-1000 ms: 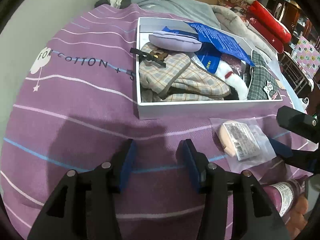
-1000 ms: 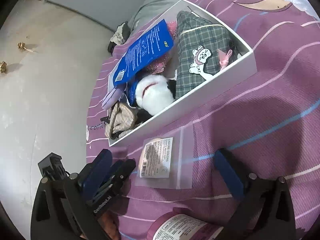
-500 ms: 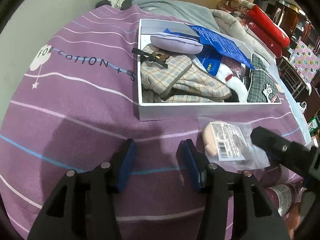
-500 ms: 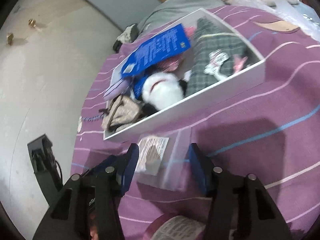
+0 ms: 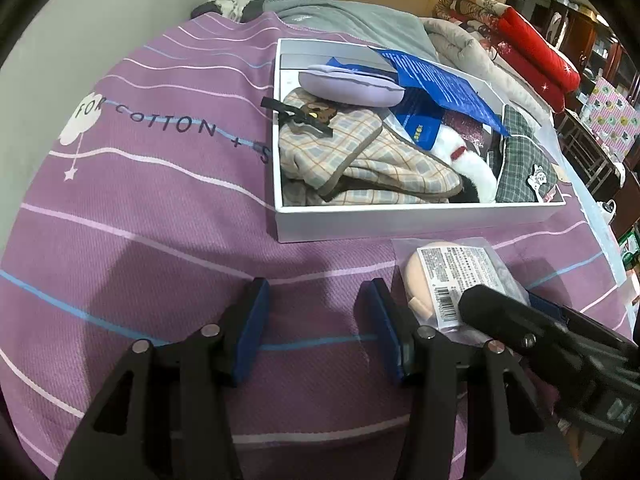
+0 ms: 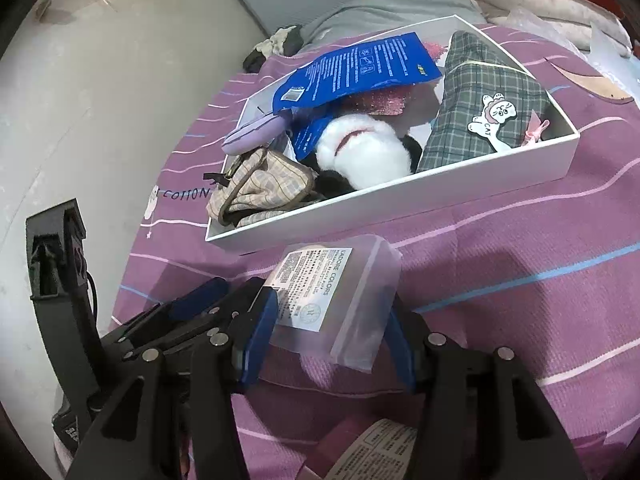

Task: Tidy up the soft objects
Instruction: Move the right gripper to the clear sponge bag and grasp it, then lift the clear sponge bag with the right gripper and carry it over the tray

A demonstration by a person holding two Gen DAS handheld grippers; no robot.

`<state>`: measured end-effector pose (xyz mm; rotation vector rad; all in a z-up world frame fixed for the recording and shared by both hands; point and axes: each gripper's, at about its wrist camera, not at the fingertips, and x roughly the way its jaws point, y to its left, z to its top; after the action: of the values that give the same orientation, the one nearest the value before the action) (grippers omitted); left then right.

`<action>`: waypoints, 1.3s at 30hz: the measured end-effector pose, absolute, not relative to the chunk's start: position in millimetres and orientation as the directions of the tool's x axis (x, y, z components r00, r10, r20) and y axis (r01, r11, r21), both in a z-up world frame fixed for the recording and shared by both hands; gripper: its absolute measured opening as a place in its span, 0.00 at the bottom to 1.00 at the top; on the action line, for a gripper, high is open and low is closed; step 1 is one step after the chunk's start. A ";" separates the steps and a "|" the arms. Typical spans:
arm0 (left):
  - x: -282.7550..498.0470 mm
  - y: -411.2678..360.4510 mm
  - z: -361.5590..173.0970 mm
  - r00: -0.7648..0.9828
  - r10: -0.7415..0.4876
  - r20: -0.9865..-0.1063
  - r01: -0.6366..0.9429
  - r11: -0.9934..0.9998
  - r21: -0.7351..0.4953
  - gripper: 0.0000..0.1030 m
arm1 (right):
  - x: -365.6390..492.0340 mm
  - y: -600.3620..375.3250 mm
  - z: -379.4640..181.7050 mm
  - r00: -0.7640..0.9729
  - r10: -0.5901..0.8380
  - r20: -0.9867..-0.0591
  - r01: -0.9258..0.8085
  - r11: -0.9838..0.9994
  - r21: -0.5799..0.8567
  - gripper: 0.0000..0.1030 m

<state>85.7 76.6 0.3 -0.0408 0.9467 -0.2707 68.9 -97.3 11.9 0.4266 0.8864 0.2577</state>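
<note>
Just before the white open box (image 6: 400, 212) of soft goods, the right gripper (image 6: 326, 330) – jaws opening – straddles a clear plastic-bagged puff (image 6: 340, 300), the left gripper (image 5: 316, 332) apart and empty – slack film could slide free.

Lived-in bedroom at home, purple striped bedspread (image 5: 160, 220), piled quilts (image 5: 480, 60), dark wooden furniture (image 5: 576, 36)
</note>
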 end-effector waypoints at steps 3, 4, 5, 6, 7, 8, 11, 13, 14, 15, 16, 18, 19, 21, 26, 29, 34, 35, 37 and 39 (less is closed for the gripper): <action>86.1 76.4 0.1 0.554 -0.248 -0.795 0.211 0.965 -0.154 0.51 | 70.3 -96.8 11.1 0.604 0.411 -0.683 -0.058 0.878 0.476 0.67; 86.0 76.5 0.0 0.554 -0.247 -0.795 0.211 0.965 -0.153 0.51 | 71.0 -97.8 10.5 0.601 0.412 -0.684 -0.056 0.876 0.479 0.68; 86.0 76.7 -0.1 0.554 -0.247 -0.795 0.211 0.965 -0.153 0.51 | 71.3 -97.5 10.3 0.600 0.414 -0.684 -0.055 0.875 0.481 0.68; 86.1 77.5 -0.5 0.554 -0.248 -0.795 0.211 0.965 -0.154 0.51 | 71.3 -96.6 10.3 0.600 0.415 -0.684 -0.056 0.875 0.482 0.68; 86.0 77.5 -0.3 0.554 -0.249 -0.795 0.211 0.965 -0.155 0.51 | 71.4 -96.4 10.3 0.600 0.415 -0.684 -0.056 0.874 0.482 0.68; 85.8 77.1 0.0 0.554 -0.249 -0.794 0.211 0.965 -0.155 0.51 | 71.6 -96.4 10.3 0.599 0.415 -0.684 -0.055 0.874 0.482 0.69; 86.9 76.0 -0.2 0.554 -0.252 -0.794 0.210 0.965 -0.159 0.51 | 72.0 -97.0 9.9 0.598 0.418 -0.684 -0.054 0.873 0.485 0.70; 87.2 76.4 -0.3 0.554 -0.256 -0.792 0.209 0.964 -0.165 0.51 | 71.8 -97.1 9.7 0.603 0.415 -0.681 -0.052 0.873 0.485 0.71; 87.3 76.3 -0.5 0.554 -0.257 -0.792 0.210 0.964 -0.166 0.51 | 72.1 -96.5 9.4 0.605 0.412 -0.681 -0.049 0.873 0.484 0.72; 87.2 76.3 -0.3 0.555 -0.255 -0.792 0.209 0.964 -0.164 0.51 | 72.2 -95.8 9.2 0.609 0.410 -0.679 -0.050 0.874 0.483 0.72; 87.2 76.4 -0.5 0.554 -0.255 -0.793 0.208 0.964 -0.165 0.51 | 71.7 -95.9 9.0 0.613 0.409 -0.676 -0.050 0.874 0.483 0.72; 87.1 76.3 -0.3 0.554 -0.256 -0.792 0.209 0.964 -0.166 0.51 | 72.1 -95.8 8.6 0.612 0.409 -0.677 -0.048 0.873 0.485 0.72; 87.2 76.3 -0.5 0.554 -0.255 -0.793 0.208 0.964 -0.164 0.51 | 72.3 -95.7 8.4 0.611 0.410 -0.677 -0.048 0.873 0.485 0.72; 86.8 76.3 -0.4 0.555 -0.253 -0.792 0.208 0.964 -0.163 0.51 | 73.2 -95.9 8.0 0.605 0.412 -0.681 -0.047 0.872 0.486 0.72; 85.7 74.1 0.0 0.558 -0.243 -0.794 0.209 0.967 -0.149 0.51 | 76.3 -96.8 7.4 0.587 0.424 -0.689 -0.052 0.870 0.491 0.72; 84.6 70.0 -0.4 0.563 -0.223 -0.796 0.211 0.970 -0.123 0.51 | 75.6 -95.4 8.0 0.593 0.394 -0.702 -0.042 0.886 0.462 0.63; 84.9 69.6 -0.3 0.564 -0.221 -0.796 0.210 0.970 -0.121 0.51 | 72.8 -94.3 8.4 0.610 0.348 -0.712 -0.022 0.906 0.424 0.43; 84.9 69.5 -0.3 0.564 -0.221 -0.796 0.210 0.970 -0.121 0.51 | 71.9 -92.7 9.0 0.614 0.347 -0.709 -0.031 0.908 0.418 0.39; 84.9 69.5 -0.4 0.564 -0.221 -0.796 0.210 0.970 -0.120 0.51 | 68.8 -87.0 11.2 0.623 0.341 -0.704 -0.054 0.917 0.396 0.31; 84.6 69.4 -0.4 0.563 -0.222 -0.796 0.210 0.970 -0.121 0.51 | 66.1 -78.2 14.4 0.634 0.319 -0.705 -0.078 0.933 0.352 0.25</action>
<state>84.6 69.4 -0.4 -0.0133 0.9385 -0.2543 66.1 -78.2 14.4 0.3023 0.8574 0.2311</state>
